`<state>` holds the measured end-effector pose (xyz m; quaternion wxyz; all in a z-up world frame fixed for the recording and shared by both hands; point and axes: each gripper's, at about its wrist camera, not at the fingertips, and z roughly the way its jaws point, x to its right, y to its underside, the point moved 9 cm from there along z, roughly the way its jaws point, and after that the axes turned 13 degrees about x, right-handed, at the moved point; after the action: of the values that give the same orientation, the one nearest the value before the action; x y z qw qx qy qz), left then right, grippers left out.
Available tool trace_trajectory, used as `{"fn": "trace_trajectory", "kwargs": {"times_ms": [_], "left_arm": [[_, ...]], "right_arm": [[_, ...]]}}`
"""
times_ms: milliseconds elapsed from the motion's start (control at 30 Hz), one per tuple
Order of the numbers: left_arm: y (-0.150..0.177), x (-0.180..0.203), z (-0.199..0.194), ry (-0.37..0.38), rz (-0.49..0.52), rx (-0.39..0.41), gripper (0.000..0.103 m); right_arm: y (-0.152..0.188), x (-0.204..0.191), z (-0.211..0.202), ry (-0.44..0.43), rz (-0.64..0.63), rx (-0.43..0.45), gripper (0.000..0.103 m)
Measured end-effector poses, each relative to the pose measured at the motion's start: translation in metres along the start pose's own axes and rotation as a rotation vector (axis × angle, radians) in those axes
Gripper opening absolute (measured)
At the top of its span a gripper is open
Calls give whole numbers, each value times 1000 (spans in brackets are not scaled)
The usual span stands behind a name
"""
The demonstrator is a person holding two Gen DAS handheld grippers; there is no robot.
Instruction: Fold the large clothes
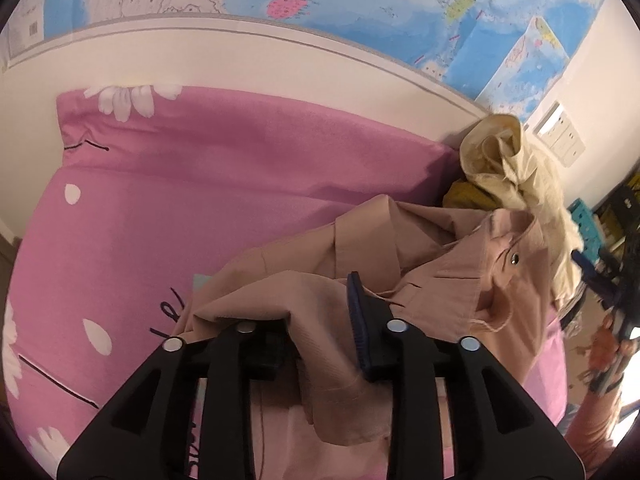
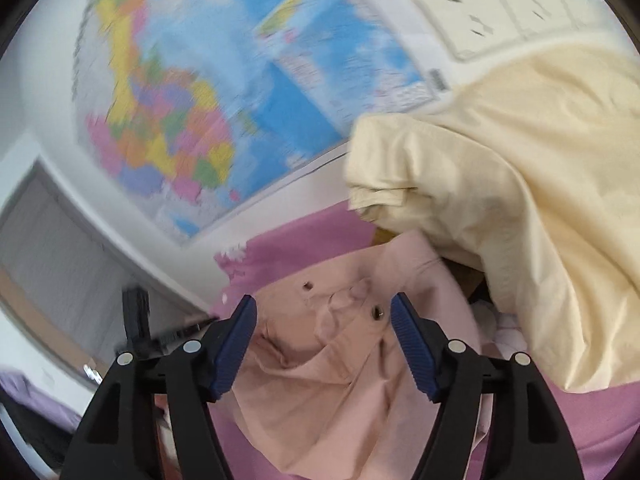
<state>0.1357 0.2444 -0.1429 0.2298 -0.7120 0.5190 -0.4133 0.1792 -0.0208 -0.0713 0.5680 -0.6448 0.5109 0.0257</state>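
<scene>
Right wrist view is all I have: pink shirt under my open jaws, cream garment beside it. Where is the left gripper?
Observer: The left gripper is at the pink shirt, whose cloth drapes over one finger and hides it.
Operator: Is it pinching the cloth?
Observer: I cannot tell. Its jaws stand part way apart with cloth between them.
Operator: Any room to spread the shirt out?
Observer: Probably. A wide stretch of bare bedsheet, pink with white flowers, lies beside the shirt in the left wrist view.
</scene>
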Motion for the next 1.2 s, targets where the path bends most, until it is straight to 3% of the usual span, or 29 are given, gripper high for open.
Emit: {"fn": "trace_trajectory", "kwargs": {"times_ms": [200,300,333,367,400,467,567,633,733,867,1033,1100,1167,1200], "left_arm": [[-13,3,-14,18,-33,72,64],[-20,5,-21,44,-56,94,65],[-20,5,-23,37,-55,99,66],[-21,6,-26,35,-47,107,68],[-21,7,-28,37,-38,108,69],[-18,9,-31,33,-26,110,70],[-14,13,-37,33,16,118,72],[-11,16,-42,43,61,127,75],[-5,29,-42,67,133,129,79],[15,47,-19,57,237,75,80],[42,48,18,16,304,-25,79],[49,38,31,-49,333,-42,79],[54,25,40,-84,318,-66,73],[56,21,43,-70,292,-75,72]], "right_arm": [[60,-45,38,5,-345,-164,68],[93,-45,68,79,-511,-247,67],[102,-40,78,117,-558,-272,62],[107,-37,85,138,-582,-288,47],[115,-31,94,163,-609,-316,39],[120,-20,105,188,-601,-343,6],[99,-25,101,168,-570,-269,5],[68,-43,88,140,-572,-168,5],[37,-56,84,135,-554,-86,5],[41,-44,125,181,-555,-142,5],[81,-14,172,227,-547,-284,5],[88,-8,171,223,-532,-309,12],[79,-10,157,203,-514,-274,33],[74,-13,145,193,-514,-246,37]]}}
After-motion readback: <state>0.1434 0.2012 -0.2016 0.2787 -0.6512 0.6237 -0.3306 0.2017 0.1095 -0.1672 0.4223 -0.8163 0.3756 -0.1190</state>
